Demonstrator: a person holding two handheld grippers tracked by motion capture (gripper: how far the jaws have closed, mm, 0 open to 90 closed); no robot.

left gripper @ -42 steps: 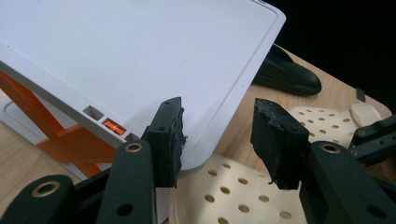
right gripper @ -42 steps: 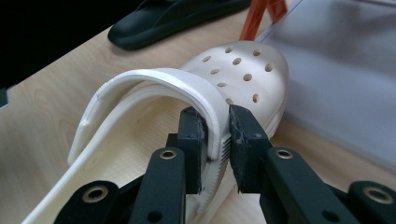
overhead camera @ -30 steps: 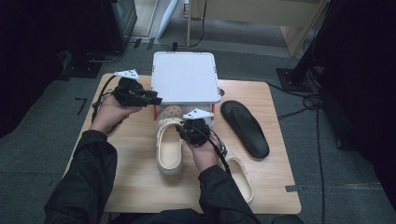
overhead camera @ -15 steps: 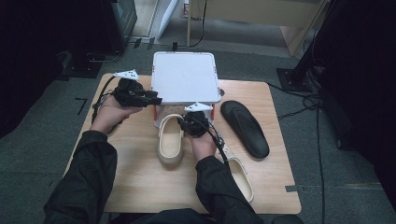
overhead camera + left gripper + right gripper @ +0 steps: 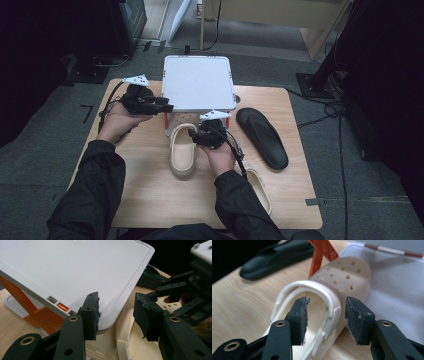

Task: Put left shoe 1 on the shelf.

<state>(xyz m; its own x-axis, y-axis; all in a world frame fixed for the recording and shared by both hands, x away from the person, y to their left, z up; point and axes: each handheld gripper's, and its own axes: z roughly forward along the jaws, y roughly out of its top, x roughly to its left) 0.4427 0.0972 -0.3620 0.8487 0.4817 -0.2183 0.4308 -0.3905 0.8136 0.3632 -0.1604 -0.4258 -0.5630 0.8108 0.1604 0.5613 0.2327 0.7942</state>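
A cream perforated clog (image 5: pixel 182 150) lies in front of a white two-tier rack (image 5: pixel 197 82) on orange legs, its toe on the rack's lower plate (image 5: pixel 397 290). My right gripper (image 5: pixel 200 134) sits at the clog's right rim. In the right gripper view its jaws (image 5: pixel 327 315) have just been opening and stand open astride the clog's (image 5: pixel 342 277) side wall and heel strap, pads clear of it. My left gripper (image 5: pixel 167 106) hovers at the rack's front left corner. In the left gripper view it (image 5: pixel 117 315) is open, with the top plate's (image 5: pixel 75 265) corner between the jaws.
A black sandal (image 5: pixel 262 137) lies to the right of the rack on the wooden table (image 5: pixel 150 200). A second cream clog (image 5: pixel 257 187) rests near the front right, beside the right forearm. Dark floor and cables surround the table.
The right gripper's jaws have spread apart and let go of the cream clog's rim. The clog has slid slightly toward the rack. The left gripper has stayed put.
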